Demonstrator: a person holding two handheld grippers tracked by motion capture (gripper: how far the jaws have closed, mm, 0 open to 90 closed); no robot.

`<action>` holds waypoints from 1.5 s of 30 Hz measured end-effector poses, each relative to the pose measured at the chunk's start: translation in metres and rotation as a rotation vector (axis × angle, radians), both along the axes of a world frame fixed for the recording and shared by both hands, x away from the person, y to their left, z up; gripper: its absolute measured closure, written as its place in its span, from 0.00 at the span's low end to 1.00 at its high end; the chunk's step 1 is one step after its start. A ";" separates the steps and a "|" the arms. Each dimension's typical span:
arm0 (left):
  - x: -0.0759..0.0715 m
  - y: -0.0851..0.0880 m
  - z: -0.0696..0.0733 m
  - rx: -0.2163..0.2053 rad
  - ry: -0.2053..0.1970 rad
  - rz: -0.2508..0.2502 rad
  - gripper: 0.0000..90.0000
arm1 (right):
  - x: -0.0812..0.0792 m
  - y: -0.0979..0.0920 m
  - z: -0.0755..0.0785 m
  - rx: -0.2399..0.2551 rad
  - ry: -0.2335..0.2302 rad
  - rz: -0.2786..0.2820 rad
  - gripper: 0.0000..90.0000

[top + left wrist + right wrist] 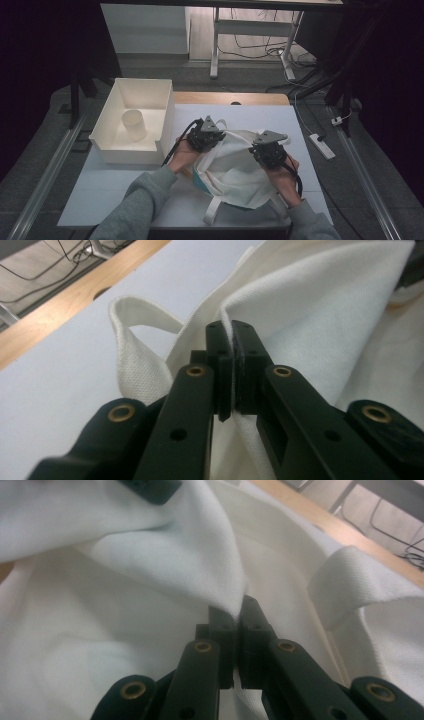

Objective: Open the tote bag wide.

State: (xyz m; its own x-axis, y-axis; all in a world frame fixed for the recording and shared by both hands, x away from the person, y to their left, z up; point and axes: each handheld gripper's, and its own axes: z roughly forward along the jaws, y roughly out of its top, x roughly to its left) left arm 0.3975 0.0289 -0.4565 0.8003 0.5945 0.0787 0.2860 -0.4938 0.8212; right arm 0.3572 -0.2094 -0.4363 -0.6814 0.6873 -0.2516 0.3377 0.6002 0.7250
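Note:
A white cloth tote bag (235, 170) lies on the white table top, its straps trailing at the near edge and at the far side. My left gripper (209, 131) holds the bag's upper left rim; in the left gripper view its jaws are shut on the cloth edge (226, 322), with a strap loop (131, 335) beside it. My right gripper (269, 144) grips the upper right rim; in the right gripper view its jaws pinch a fold of the cloth (235, 602). Something blue-green (200, 184) peeks out at the bag's left edge.
A white open box (112, 132) stands at the table's far left with a pale cup (134, 124) inside. The wooden table edge (230, 98) runs along the back. A power strip (322, 146) lies on the floor to the right.

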 end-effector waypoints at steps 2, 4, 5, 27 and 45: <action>0.000 -0.001 0.000 0.007 0.000 0.002 0.96 | 0.003 -0.002 0.001 0.010 0.001 -0.015 0.97; 0.001 -0.004 -0.003 0.019 0.007 0.001 0.96 | 0.012 -0.005 -0.004 0.026 0.030 -0.033 0.97; 0.002 -0.005 -0.005 0.027 0.010 -0.001 0.96 | 0.018 -0.008 -0.008 0.040 0.051 -0.042 0.97; 0.007 -0.016 -0.024 0.098 0.029 0.001 0.92 | 0.071 -0.001 -0.048 -0.006 0.069 -0.096 0.97; -0.034 -0.007 0.007 0.201 0.085 -0.069 0.51 | 0.063 -0.005 -0.042 0.013 0.076 -0.093 0.97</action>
